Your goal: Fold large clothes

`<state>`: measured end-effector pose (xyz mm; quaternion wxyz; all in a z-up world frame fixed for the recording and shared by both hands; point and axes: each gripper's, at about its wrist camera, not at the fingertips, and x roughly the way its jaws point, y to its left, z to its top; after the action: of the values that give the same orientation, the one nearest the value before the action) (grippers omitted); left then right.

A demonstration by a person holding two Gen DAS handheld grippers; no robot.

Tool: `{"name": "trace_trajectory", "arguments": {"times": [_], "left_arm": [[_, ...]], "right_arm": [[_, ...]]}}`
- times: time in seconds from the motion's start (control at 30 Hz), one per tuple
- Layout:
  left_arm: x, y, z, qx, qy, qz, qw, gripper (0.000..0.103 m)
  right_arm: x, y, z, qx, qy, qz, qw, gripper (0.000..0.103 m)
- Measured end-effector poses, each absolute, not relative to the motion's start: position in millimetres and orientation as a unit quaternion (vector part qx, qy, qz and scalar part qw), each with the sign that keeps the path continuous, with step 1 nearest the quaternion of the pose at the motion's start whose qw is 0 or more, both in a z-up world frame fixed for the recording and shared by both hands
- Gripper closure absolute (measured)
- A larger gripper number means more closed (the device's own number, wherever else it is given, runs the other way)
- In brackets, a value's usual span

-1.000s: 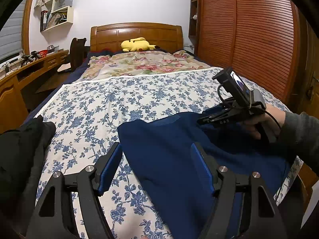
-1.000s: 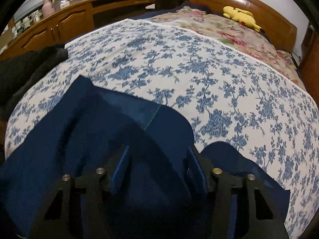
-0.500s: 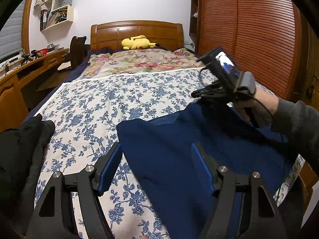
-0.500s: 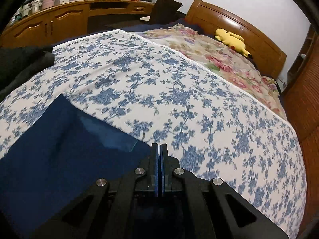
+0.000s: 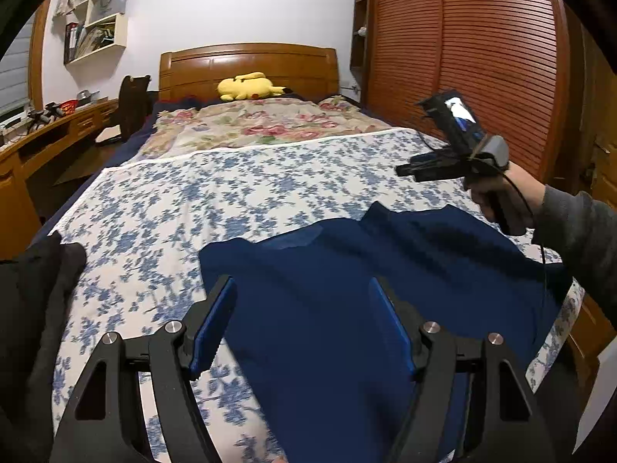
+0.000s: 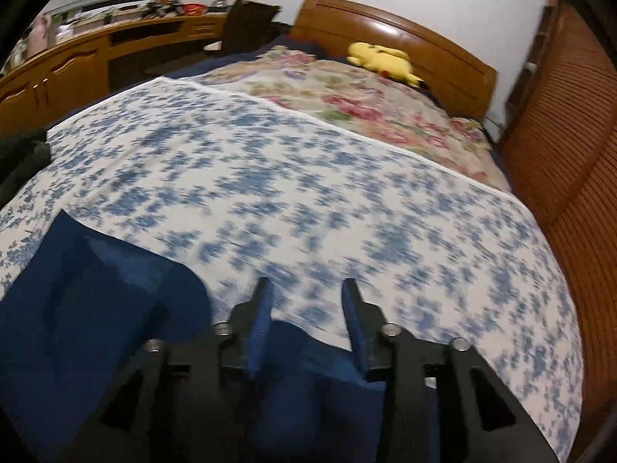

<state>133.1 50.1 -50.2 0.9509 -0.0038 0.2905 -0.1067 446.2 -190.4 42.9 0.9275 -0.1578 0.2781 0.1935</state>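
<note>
Item: navy garment (image 5: 347, 289), large, lying spread on the floral bedsheet (image 5: 231, 193) at the near end of the bed, partly folded w/ one flap already doubled over its upper edge. Left gripper (image 5: 304, 328): jaws wide apart, hovering just above the garment's left portion; nothing pinched betw. the pads. Right gripper (image 6: 306, 320): jaws opening, pads clear of the cloth; the garment's far edge lies below and behind the fingertips, sheet visible in the gap, so no hold at present. In the left wrist view the right gripper sits raised above the garment's far right side, held in a person's hand (image 5: 497, 196). Handling est.: fabric looks soft, limp and light; no stiffness, will sag and drape from any single pick point, and layers may slide over each other. Not fragile. Low slip risk on ribbed pads, but a thin pinch can catch only the top layer. Rec. grip pts: corners or hem edge, one per gripper, well apart, so the panel stays taut when lifted. Avoid mid-panel pinches; these bunch the cloth. Black clothing (image 5: 34, 308) lies at the sheet's left edge, apart from the work area.
</note>
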Motion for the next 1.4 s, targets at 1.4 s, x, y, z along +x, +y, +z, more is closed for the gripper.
{"name": "trace_trajectory", "arguments": {"times": [1.4], "left_arm": [[141.8, -44.9, -63.7, 0.019, 0.310, -0.179, 0.934, 0.031]], "right_arm": [[432.3, -371.9, -14.7, -0.019, 0.355, 0.121, 0.927, 0.064]]}}
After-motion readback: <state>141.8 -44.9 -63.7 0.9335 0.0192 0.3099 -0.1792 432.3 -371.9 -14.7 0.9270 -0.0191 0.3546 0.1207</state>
